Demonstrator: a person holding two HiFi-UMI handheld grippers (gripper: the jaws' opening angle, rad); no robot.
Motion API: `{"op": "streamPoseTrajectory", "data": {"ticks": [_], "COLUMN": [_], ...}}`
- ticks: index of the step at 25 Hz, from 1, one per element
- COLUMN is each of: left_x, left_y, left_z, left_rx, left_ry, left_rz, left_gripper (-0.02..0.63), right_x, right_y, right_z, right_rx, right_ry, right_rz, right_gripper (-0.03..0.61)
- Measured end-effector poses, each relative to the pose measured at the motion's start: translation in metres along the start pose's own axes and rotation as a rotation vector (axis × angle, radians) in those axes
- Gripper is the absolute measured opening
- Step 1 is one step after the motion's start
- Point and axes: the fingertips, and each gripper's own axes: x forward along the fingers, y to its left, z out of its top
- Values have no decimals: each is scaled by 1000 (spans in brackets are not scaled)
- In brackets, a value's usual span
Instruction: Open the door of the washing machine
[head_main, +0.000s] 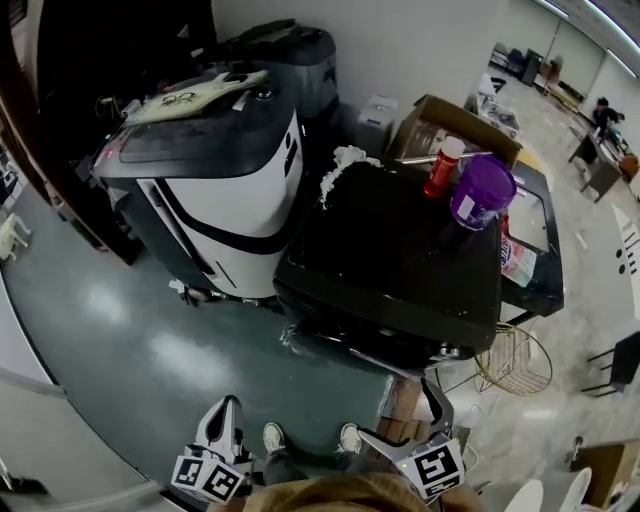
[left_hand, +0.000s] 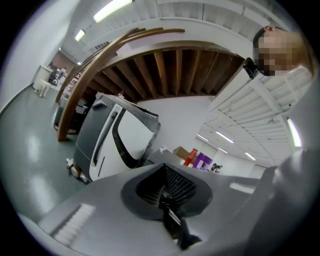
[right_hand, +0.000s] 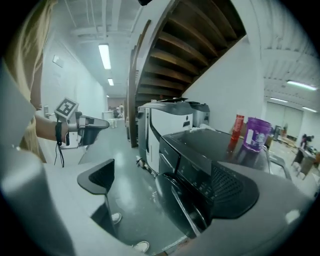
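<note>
Hanging clear of the washing machine (head_main: 390, 260), the left gripper (head_main: 226, 415) is pinched together and the right gripper (head_main: 405, 418) spread, empty; its door (right_hand: 172, 197) seems unopened, the whole task outstanding.

The washing machine (head_main: 400, 260), centre of the head view, has a smooth, glossy black casing. Left of it the white machine (head_main: 225, 195) shows smooth plastic, white and dark grey. The purple tub (head_main: 482, 192) and red bottle (head_main: 443, 167) at upper right look like shiny plastic. The box (head_main: 450, 118) behind them is matt brown cardboard. The green floor (head_main: 130, 340) has a soft sheen. The basket (head_main: 515, 360) at lower right is gold wire.
</note>
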Motion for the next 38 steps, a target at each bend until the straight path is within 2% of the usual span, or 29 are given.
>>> {"op": "streamPoseTrajectory", "data": {"ticks": [4,7,10,14,19,24,27,33,38], "left_x": [28,42,49,54,58,64,67,66,58], "left_y": [10,20,26,24,3,-10,-17,-27,-24], "left_z": [5,9,13,9,-4,-20,-31,-43,-52], "left_rx": [12,16,30,36,63,77,81,97,108], "left_ry": [89,137,171,193,215,231,242,243,242], "left_rz": [-154,-240,-291,-314,-327,-307,-292,-257,-187], "left_gripper": [60,60,60,60,60,60,60,60,60], "right_x": [-4,-6,-8,-13,-18,-11,-4,18,41], "right_y": [10,17,22,18,-14,-47,-62,-85,-100], "right_z": [-15,-23,-36,-63,-98,-131,-164,-224,-271], "right_rx": [66,96,130,151,174,145,127,84,70], "right_ry": [39,89,98,131,172,226,283,401,483], "right_rz": [-169,-274,-345,-390,-413,-400,-386,-318,-250], "right_gripper": [574,574,574,574,572,572,572,571,568]}}
